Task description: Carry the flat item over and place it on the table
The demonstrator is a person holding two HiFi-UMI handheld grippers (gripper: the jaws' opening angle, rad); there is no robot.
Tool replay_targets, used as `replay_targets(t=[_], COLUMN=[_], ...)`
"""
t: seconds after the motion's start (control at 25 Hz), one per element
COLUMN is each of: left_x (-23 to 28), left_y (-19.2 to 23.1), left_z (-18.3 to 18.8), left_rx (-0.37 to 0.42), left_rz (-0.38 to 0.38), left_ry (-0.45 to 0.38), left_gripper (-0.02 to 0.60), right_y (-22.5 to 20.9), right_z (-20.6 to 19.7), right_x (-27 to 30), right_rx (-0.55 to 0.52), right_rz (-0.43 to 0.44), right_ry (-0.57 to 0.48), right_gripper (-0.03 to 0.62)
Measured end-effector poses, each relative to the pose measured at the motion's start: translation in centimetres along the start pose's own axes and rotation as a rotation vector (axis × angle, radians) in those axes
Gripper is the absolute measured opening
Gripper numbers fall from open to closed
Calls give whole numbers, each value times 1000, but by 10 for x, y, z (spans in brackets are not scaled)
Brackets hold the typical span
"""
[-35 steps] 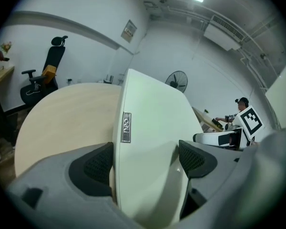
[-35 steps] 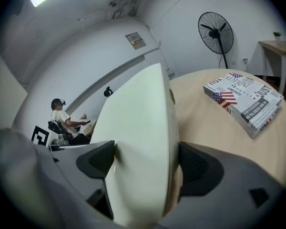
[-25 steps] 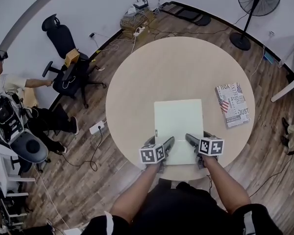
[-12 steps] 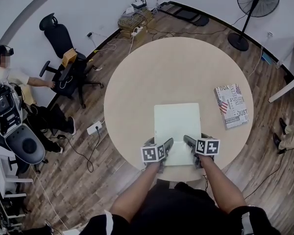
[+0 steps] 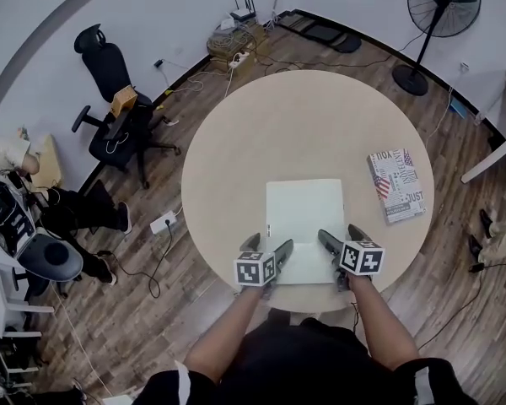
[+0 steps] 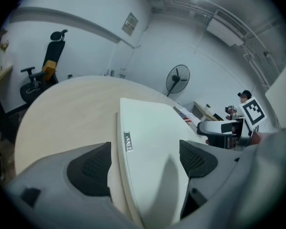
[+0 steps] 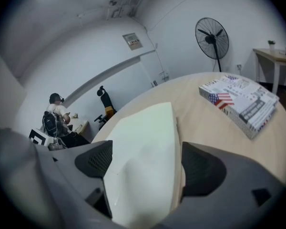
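A flat white panel (image 5: 304, 213) lies on the round wooden table (image 5: 304, 125), its near edge by the table's front rim. My left gripper (image 5: 268, 243) is open at the panel's near left corner, one jaw outside the left edge and the other over the panel (image 6: 152, 137). At the near right corner my right gripper (image 5: 339, 233) is open in the same way, with the panel (image 7: 148, 147) running between its jaws. I cannot tell whether the near edge rests on the table or is slightly raised.
A printed book (image 5: 396, 184) lies on the table to the right of the panel. A standing fan (image 5: 443, 2) is at the back right, a black office chair (image 5: 110, 74) at the left. A seated person (image 5: 4, 154) is by the left wall.
Both grippers stay at the panel's near corners, the left one a little nearer to me. The person at the left has shifted toward the frame's edge.
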State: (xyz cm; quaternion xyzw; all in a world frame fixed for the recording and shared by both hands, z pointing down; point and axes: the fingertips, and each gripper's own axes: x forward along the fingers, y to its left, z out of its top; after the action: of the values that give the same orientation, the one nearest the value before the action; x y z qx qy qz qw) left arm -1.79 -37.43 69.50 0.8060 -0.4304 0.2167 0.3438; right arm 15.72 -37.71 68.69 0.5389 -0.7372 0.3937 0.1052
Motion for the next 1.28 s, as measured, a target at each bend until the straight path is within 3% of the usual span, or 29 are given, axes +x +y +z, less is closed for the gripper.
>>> replay_targets(t=[0.2, 0.4, 0.56, 0.64, 0.76, 1.0, 1.12, 1.2, 1.28], left_x=[-43, -81, -108, -120, -130, -142, -146, -149, -151], left_y=[-2, -37, -59, -67, -74, -86, -90, -92, -94], left_z=[50, 107, 138, 150, 162, 171, 173, 173, 173], left_rx=[50, 171, 169, 182, 225, 298, 322, 337, 352], left_rz=[65, 59, 14, 15, 43, 85, 97, 95, 96], left_ry=[-186, -348, -435, -476, -513, -549, -565, -565, -567], left_gripper=[410, 410, 405, 355, 253, 29, 8, 8, 8], right_y=[36, 79, 109, 121, 135, 152, 156, 158, 161], right_z=[44, 88, 117, 128, 142, 160, 164, 166, 166], right_x=[-26, -53, -74, -82, -95, -119, -127, -131, -135], right_rx=[-196, -377, -428, -432, -455, -507, -538, -566, -595], right_rz=[36, 65, 101, 119, 132, 154, 142, 123, 107], right_ry=[-106, -213, -296, -334, -385, -473, -505, -520, -528], right_gripper=[405, 403, 402, 395, 300, 174, 92, 0, -2])
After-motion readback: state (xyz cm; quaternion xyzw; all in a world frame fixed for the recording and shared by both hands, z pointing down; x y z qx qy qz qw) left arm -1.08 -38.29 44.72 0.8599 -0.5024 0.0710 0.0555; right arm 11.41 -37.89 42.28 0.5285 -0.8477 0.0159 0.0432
